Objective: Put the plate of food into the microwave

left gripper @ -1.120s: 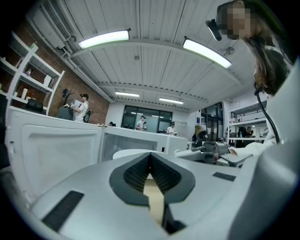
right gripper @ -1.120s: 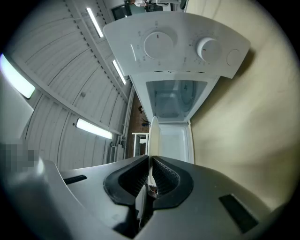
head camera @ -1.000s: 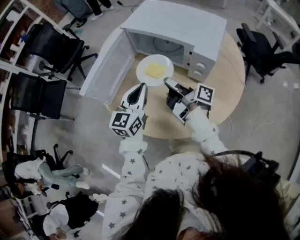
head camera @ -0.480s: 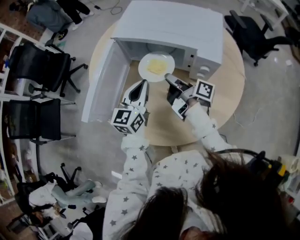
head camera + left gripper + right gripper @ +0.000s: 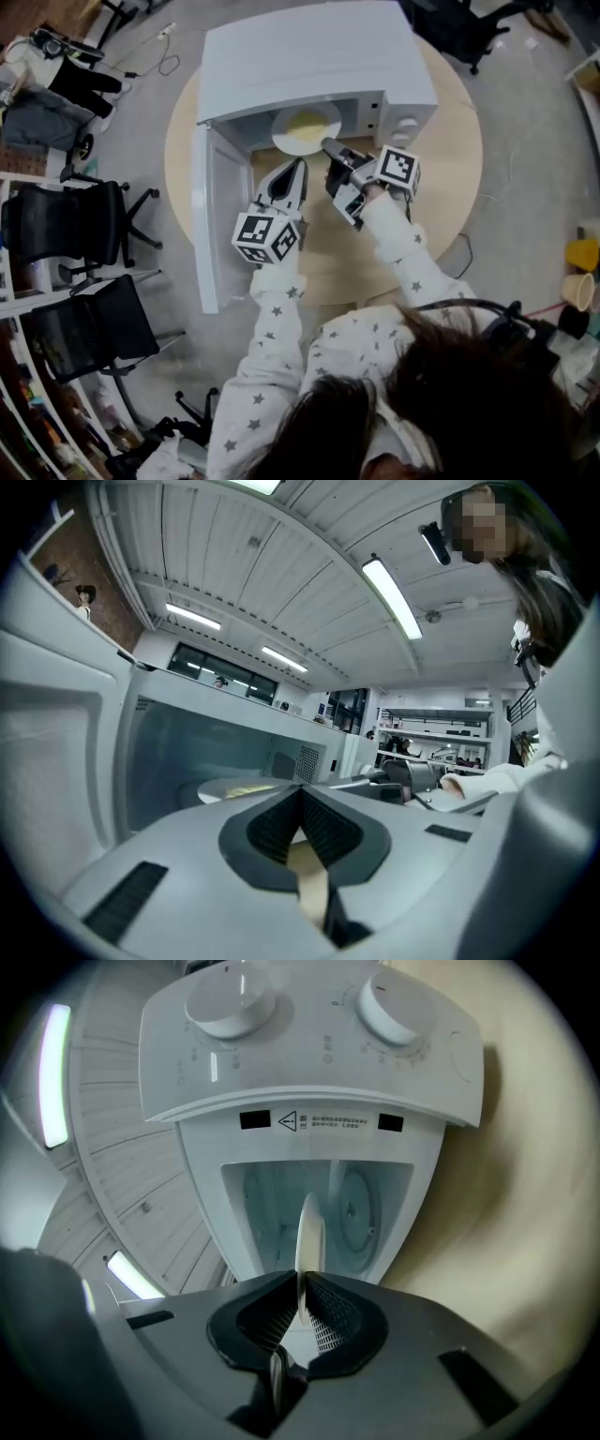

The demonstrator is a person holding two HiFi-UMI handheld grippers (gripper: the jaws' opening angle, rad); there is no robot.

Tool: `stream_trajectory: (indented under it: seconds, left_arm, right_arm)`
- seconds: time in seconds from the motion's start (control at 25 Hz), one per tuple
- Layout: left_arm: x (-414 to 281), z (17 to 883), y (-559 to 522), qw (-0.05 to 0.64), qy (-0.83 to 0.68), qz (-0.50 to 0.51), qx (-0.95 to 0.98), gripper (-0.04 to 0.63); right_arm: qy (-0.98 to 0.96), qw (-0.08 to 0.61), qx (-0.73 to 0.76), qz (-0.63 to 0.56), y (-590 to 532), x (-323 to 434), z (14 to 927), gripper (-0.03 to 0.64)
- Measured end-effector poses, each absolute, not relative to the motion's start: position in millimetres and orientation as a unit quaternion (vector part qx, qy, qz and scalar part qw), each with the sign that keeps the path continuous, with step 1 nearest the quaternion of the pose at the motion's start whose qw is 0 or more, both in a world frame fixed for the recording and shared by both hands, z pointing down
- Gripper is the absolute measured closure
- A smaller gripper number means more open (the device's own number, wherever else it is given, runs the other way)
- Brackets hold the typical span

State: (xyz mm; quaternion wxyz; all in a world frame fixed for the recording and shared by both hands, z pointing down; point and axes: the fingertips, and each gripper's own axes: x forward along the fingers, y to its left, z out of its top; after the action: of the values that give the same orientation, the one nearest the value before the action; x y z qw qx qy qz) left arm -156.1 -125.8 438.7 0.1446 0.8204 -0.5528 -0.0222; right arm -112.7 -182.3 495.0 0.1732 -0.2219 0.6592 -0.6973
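Note:
A white plate [image 5: 302,132] carrying yellow food [image 5: 306,122] hangs level, halfway into the cavity of the white microwave [image 5: 309,56]. My right gripper [image 5: 327,146] is shut on the plate's near right rim. In the right gripper view the plate [image 5: 309,1232] shows edge-on between the pads, with the glass turntable [image 5: 354,1208] behind it. My left gripper [image 5: 298,167] hovers just left of the plate in front of the opening, jaws shut on nothing. The left gripper view looks past its shut tips [image 5: 300,791] at the plate [image 5: 234,787] and into the cavity.
The microwave door [image 5: 214,225] stands wide open to the left, beside my left arm. The control panel with two knobs [image 5: 230,1002] lies right of the opening. The microwave stands on a round wooden table [image 5: 441,178]. Black office chairs [image 5: 66,225] stand off to the left.
The plate has travelled forward from in front of the microwave into its opening, carried by my right gripper. My left gripper has followed alongside, still shut.

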Motion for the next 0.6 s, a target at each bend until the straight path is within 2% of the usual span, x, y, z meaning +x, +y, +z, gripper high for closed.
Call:
stream_trajectory:
  seconds: [0.2, 0.6]
  left_arm:
    - [-167.6, 449.2, -153.3, 0.156, -0.528, -0.022, 0.835, 0.594]
    - [-173.7, 465.1, -185.0, 0.174, -0.523, -0.016, 0.835, 0.594]
  right_arm:
    - [0.646, 0.198, -0.253, -0.692, -212.0, -127.3, 510.5, 0.597]
    - [0.641, 0.185, -0.271, -0.694, -242.2, -144.6, 539.8, 0.597]
